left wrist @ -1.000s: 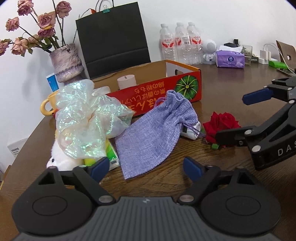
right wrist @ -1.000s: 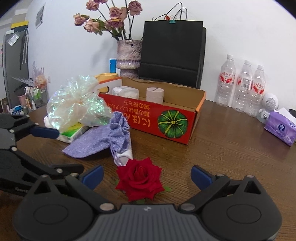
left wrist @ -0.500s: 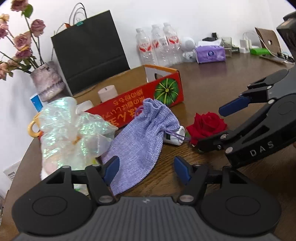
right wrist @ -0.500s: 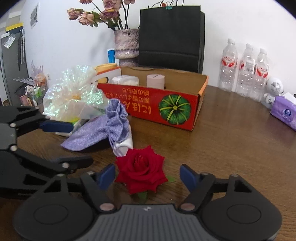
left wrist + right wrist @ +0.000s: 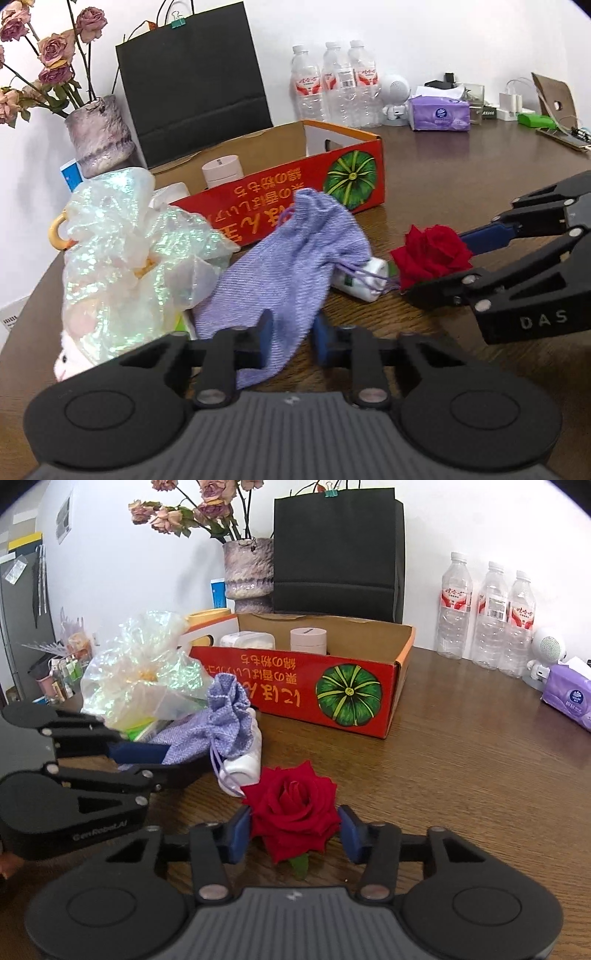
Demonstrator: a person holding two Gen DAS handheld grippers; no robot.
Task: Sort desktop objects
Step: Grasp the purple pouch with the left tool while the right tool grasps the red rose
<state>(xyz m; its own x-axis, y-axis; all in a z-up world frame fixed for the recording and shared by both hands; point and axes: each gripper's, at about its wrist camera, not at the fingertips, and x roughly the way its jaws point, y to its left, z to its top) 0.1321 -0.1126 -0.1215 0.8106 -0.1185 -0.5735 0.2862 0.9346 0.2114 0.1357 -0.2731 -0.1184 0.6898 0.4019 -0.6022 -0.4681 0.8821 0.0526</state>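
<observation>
Softness is judged for both things now held. The purple pouch [image 5: 295, 258] is seen at 12 o'clock of the left gripper [image 5: 291, 341], lying on the counter [image 5: 461, 177]; its fingers [image 5: 265, 341] are closed on the near end of the cloth. The pouch is expected to be light and limp, so sagging is likely when it is lifted. The red rose [image 5: 293, 808] is seen at 12 o'clock of the right gripper [image 5: 293, 834], whose fingers [image 5: 239, 830] are pressed on the sides of the bloom. The petals are judged fragile; a light squeeze is advised. In the red carton [image 5: 332, 698], at 12 o'clock behind, a round pink jar [image 5: 308, 640] and a white box [image 5: 247, 640] are kept.
</observation>
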